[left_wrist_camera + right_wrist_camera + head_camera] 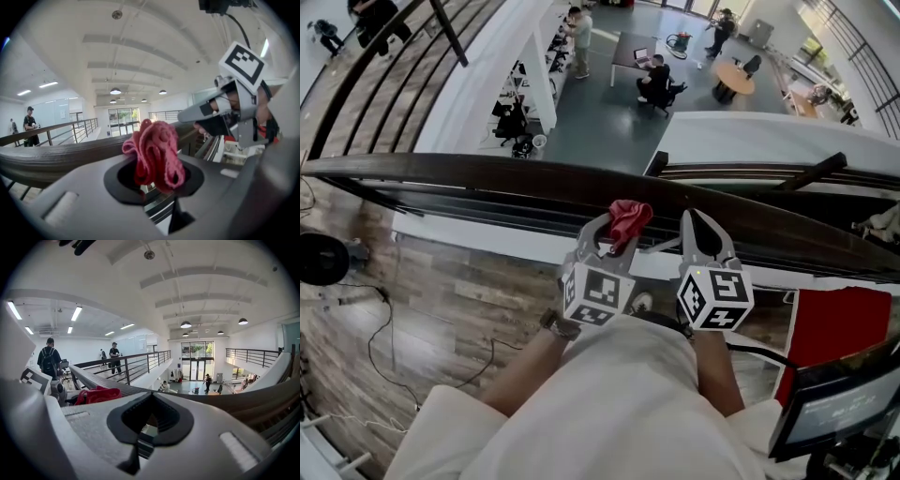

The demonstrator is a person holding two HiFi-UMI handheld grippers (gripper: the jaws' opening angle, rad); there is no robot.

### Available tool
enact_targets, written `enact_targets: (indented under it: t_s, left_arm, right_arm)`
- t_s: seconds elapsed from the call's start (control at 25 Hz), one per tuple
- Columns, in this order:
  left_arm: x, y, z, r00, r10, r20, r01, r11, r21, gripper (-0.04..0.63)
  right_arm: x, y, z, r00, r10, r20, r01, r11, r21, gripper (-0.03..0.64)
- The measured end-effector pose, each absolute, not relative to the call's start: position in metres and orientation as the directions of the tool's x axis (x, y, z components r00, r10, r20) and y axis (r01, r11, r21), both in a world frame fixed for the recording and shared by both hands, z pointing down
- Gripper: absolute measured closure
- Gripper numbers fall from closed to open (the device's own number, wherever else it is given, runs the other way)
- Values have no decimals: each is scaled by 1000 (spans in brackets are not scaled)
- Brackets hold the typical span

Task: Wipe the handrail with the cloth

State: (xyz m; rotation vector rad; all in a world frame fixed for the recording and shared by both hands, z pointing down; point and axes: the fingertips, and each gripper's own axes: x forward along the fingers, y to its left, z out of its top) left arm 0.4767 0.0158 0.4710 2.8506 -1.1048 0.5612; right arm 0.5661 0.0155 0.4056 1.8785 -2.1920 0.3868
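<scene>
Left gripper (615, 246): our jaws pinch the red cloth (628, 220) at the handrail (487, 174) | right gripper (695, 223): our jaws closed, empty.

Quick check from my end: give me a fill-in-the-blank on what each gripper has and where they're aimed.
1. The left gripper is shut on a ___ cloth.
2. The right gripper holds ___ between its jaws.
3. Both grippers are aimed at the dark wooden ___.
Missing words: red; nothing; handrail.
</scene>
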Motion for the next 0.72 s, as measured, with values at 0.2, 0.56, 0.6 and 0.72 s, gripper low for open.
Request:
enact_targets:
  t_s: [0.2, 0.56, 0.6, 0.72]
  left_arm:
    - [465, 11, 472, 683, -650, 335, -659, -745, -102, 469]
    - [436, -1, 472, 655, -682, 326, -694, -713, -98, 469]
    - [432, -2, 472, 649, -687, 326, -701, -707, -96, 468]
    - [417, -5, 475, 636, -700, 325, -721, -689, -74, 468]
  right_arm:
    - [561, 20, 408, -134, -929, 346, -991, 125, -48, 614]
    - [540, 17, 413, -140, -924, 356, -990, 131, -52, 614]
    - [538, 16, 413, -142, -923, 357, -990, 132, -50, 614]
    - [531, 14, 413, -144, -923, 358, -990, 137, -44, 614]
